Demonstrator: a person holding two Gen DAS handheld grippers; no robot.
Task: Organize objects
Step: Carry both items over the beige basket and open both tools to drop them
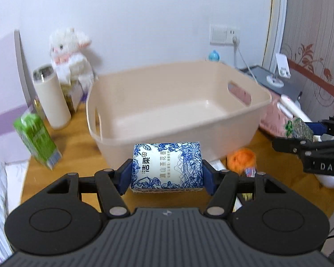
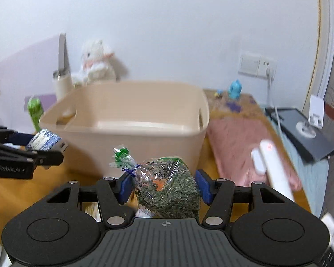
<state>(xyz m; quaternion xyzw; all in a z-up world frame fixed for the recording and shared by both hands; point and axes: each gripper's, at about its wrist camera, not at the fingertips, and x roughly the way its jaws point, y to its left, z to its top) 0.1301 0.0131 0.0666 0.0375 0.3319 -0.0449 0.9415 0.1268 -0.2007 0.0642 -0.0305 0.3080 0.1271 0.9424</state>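
Note:
My left gripper (image 1: 167, 173) is shut on a blue-and-white tissue pack (image 1: 167, 166), held just in front of the near wall of an empty beige plastic basket (image 1: 238, 131). My right gripper (image 2: 163, 185) is shut on a clear bag of green dried leaves (image 2: 167, 182) tied with a blue twist, held in front of the basket (image 2: 131, 142). The right gripper (image 1: 300, 138) shows at the right edge of the left wrist view with the bag (image 1: 299, 128). The left gripper (image 2: 42, 146) with the tissue pack (image 2: 44, 140) shows at the left of the right wrist view.
On the wooden table: a green carton (image 1: 36, 140), a white flask (image 1: 51, 98), a white plush toy (image 1: 71, 55), an orange fluffy ball (image 1: 242, 158), a pink cloth (image 2: 240, 146), a white wand-like device (image 2: 271, 166), a blue figurine (image 2: 235, 89) and a dark tablet (image 2: 300, 129).

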